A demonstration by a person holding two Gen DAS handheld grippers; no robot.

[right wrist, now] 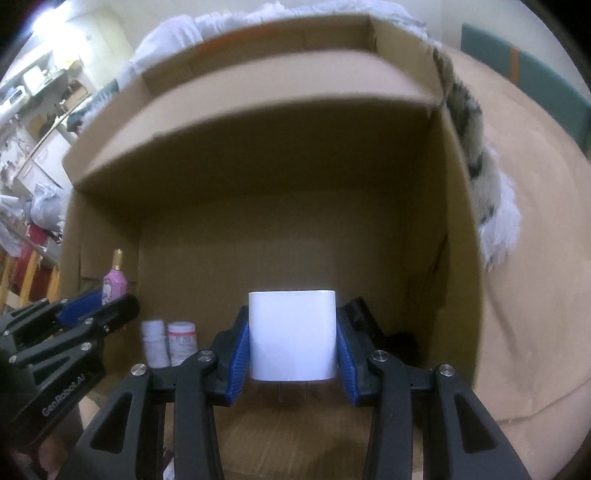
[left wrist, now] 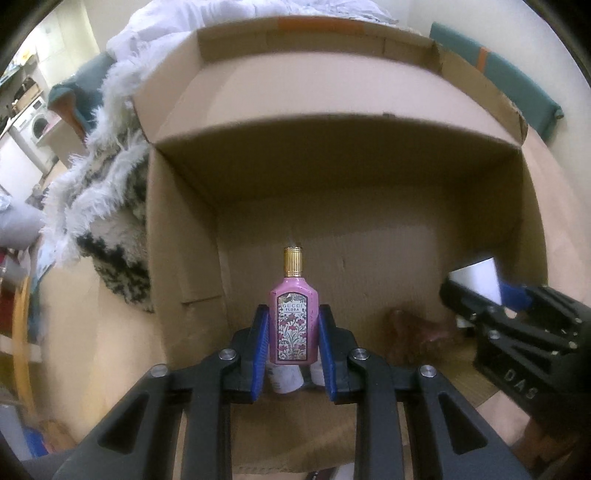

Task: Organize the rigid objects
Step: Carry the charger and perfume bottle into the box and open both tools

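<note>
A pink perfume bottle (left wrist: 293,325) with a gold cap and floral label is clamped upright between the blue pads of my left gripper (left wrist: 293,321), over the open cardboard box (left wrist: 332,92). My right gripper (right wrist: 292,343) is shut on a plain white block (right wrist: 292,336), also held over the box interior. In the left wrist view the right gripper (left wrist: 491,291) enters from the right with the white block (left wrist: 478,278). The right wrist view has the left gripper (right wrist: 99,299) at the left with the pink bottle (right wrist: 114,284). Two small white bottles (right wrist: 170,341) stand on the box floor.
A dark object (right wrist: 369,321) lies in the box's right part, and a brownish blurred thing (left wrist: 417,332) sits on its floor. A shaggy black-and-white blanket (left wrist: 107,221) drapes beside the box on a tan surface (right wrist: 535,258). White bedding (left wrist: 155,33) is heaped behind.
</note>
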